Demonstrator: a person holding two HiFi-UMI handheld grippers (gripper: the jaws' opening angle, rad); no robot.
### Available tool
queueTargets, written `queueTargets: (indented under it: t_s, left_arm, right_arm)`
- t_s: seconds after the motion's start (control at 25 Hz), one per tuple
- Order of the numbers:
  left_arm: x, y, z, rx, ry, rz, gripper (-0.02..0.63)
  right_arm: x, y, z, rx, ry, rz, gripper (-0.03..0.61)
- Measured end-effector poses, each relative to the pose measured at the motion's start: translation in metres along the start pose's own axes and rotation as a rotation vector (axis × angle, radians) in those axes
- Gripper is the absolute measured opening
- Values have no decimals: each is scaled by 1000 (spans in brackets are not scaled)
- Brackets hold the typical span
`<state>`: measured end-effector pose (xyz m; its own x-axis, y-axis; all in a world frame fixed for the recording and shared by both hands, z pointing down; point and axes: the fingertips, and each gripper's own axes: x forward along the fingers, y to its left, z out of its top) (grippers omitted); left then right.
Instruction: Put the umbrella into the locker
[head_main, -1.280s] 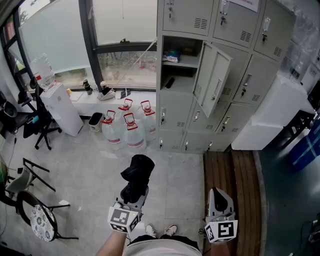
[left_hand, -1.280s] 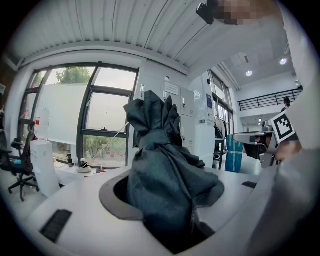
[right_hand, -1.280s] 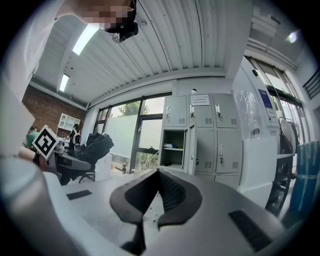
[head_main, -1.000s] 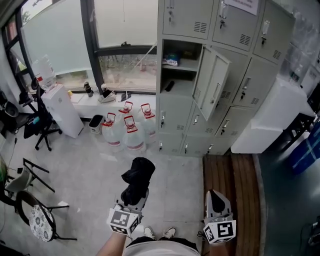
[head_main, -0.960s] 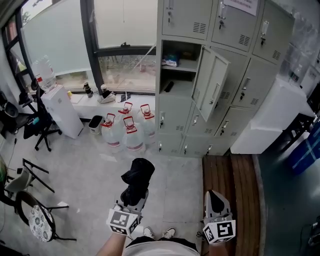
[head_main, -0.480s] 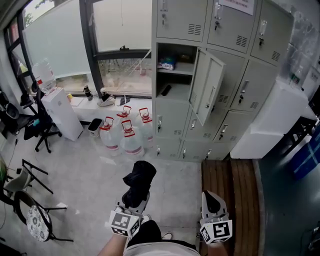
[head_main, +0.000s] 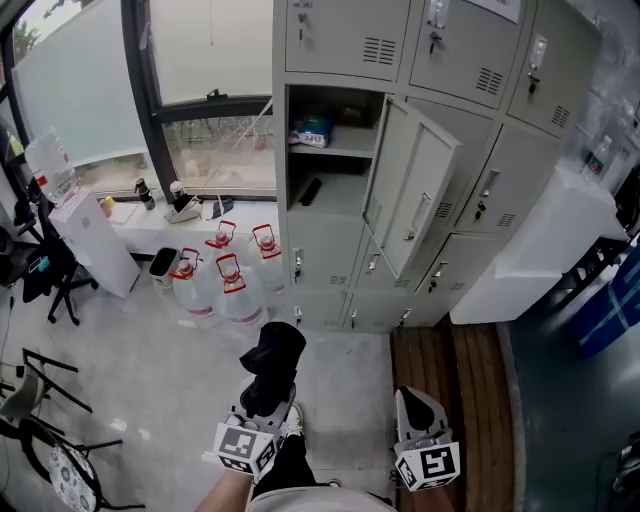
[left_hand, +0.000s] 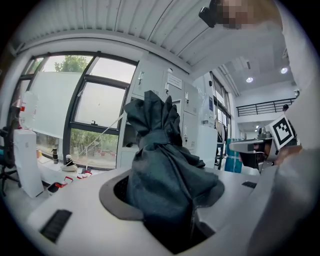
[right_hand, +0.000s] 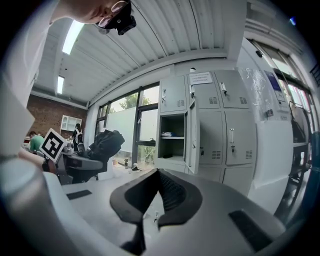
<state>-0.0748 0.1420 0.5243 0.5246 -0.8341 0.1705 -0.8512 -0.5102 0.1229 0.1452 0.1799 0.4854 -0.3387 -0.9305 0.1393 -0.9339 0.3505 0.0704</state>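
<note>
Lockers beside window, water bottles on grey floor

Lockers at far side; window left of them. Open compartment in leftmost column, door swung to its right. Packet on shelf inside, flat item on compartment floor below. Jugs on floor under window, just left of lockers; dispenser further left. Umbrella between jaws of left gripper, near side, before jugs. Right gripper to its right, over wood strip.
</note>
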Motion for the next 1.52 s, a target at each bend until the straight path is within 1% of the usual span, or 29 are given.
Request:
queueTargets:
  t_s: [0.12, 0.28, 0.4, 0.52, 0.64, 0.8, 0.92, 1.08, 1.2, 1.32, 1.52]
  left_arm:
    - [36, 35, 15, 7, -5, -19, 239]
    - [87, 78, 32, -37, 23, -72, 239]
    - [114, 104, 37, -55, 48, -122, 239]
    - [138, 120, 34, -84, 66, -158, 239]
    - [157, 125, 31, -120, 78, -190, 239]
    - [176, 126, 31, -133, 90, -217, 239]
    - [190, 127, 33, -135, 100, -222, 239]
    - [212, 124, 41, -108, 101, -218, 239]
    - [228, 119, 49, -93, 102, -209, 239]
    - [249, 121, 61, -80, 96, -195, 239]
    - [284, 125, 71, -84, 99, -173, 241]
  right_arm:
    - [50, -7, 12, -8, 2, -11, 15]
    - [119, -12, 34, -22, 16, -30, 15]
    - [161, -2, 49, -40, 2, -40, 15]
    - [190, 5, 55, -56, 30, -40, 15]
    - [206, 3, 52, -61, 72, -52, 15]
    - [229, -3, 49, -59, 92, -52, 15]
    - [243, -9, 52, -50, 63, -47, 15]
    - [266, -21, 64, -56, 7, -15, 15]
    - [282, -36, 65, -42, -17, 7, 15]
    - [299, -52, 75, -43, -47, 27, 15]
    - [312, -74, 72, -26, -50, 33, 15]
